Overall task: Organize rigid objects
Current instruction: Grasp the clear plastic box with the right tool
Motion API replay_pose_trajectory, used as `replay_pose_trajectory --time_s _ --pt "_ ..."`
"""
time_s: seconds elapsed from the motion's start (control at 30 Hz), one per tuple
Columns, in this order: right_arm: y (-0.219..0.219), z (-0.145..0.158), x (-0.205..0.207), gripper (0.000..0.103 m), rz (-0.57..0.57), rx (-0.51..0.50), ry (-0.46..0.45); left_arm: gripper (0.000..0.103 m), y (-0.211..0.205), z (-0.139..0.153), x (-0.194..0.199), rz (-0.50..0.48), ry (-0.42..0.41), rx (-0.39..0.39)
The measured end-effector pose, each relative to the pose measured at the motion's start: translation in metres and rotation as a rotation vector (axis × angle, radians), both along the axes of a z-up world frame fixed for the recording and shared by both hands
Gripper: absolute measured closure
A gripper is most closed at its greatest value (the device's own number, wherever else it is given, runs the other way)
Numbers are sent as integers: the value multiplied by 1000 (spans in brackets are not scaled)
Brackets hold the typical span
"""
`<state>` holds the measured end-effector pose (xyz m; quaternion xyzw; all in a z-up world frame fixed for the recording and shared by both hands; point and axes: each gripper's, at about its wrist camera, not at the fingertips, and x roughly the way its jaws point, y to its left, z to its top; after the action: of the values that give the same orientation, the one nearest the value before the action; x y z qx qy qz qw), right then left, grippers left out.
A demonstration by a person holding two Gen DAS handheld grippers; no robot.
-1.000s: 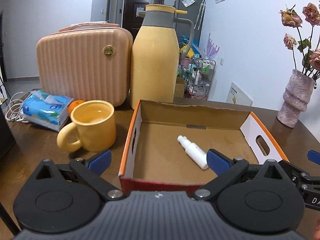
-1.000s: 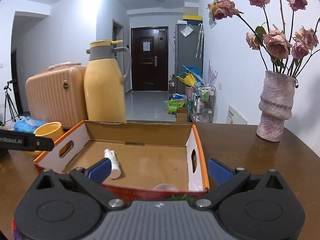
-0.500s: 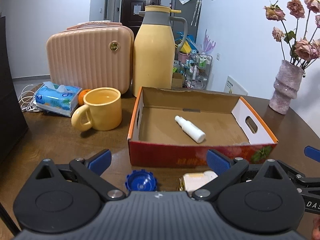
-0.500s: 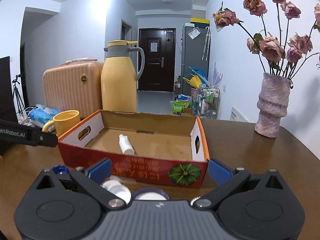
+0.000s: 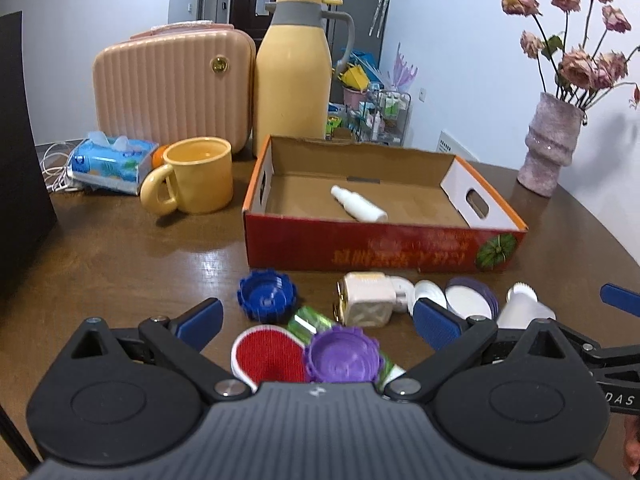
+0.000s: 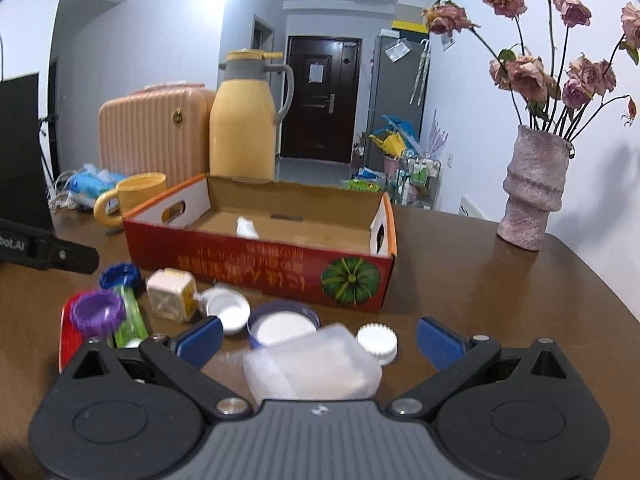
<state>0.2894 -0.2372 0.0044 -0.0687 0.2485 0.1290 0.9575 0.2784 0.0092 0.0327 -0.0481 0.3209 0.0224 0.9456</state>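
A: Now, vs. 1 s ago: we've pulled both grippers back from over the cardboard box [image 5: 384, 236]. Earlier both wrist views looked almost straight into it; now its red front wall shows whole, and the loose items on the table [image 5: 120, 256] in front of it have come into view.

B: Box contents?

A: Unchanged. Only the white spray bottle [image 5: 359, 208], lying on its side, approx. mid-floor.

B: So one item in, rest out. Gripper status?

A: Left gripper [image 5: 316, 316]: fingers spread wide, nothing between them. Right gripper [image 6: 318, 338]: same, wide and empty. We read this as backing off to choose the next pick.

B: Candidates?

A: Just ahead of left: blue cap [image 5: 267, 295], purple cap [image 5: 342, 356] resting against the red disc [image 5: 268, 354], green tube [image 5: 308, 320] partly under them, cream cube [image 5: 366, 298]. Ahead of right: translucent plastic tub [image 6: 312, 368] between the fingers, white ribbed cap [image 6: 377, 341] touching it, navy-rimmed lid [image 6: 283, 325], white lid [image 6: 228, 308]. All near the box front, none inside.

B: Legible text?

A: Box front: gold characters, upside down in the right view, too blurred to read; pumpkin graphic [image 6: 351, 280] at its corner. Left gripper's side reads "…bot.AI" in the right view; "DAS" shows on the right one in the left view. Tissue pack [image 5: 108, 164]: print unreadable.
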Motion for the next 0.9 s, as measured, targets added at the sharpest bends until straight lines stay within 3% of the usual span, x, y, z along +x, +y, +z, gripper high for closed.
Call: replay_pose_trajectory --time_s 0.27,0.6,0.9 --pt "-9 -20 7 0 38 10 68 0 -2 -5 -13 5 13 7" --pt "9 -44 49 0 86 -27 141 0 -5 -4 -18 9 17 24" --pt "12 -56 50 2 106 -13 124 0 -2 -6 -15 24 29 26"
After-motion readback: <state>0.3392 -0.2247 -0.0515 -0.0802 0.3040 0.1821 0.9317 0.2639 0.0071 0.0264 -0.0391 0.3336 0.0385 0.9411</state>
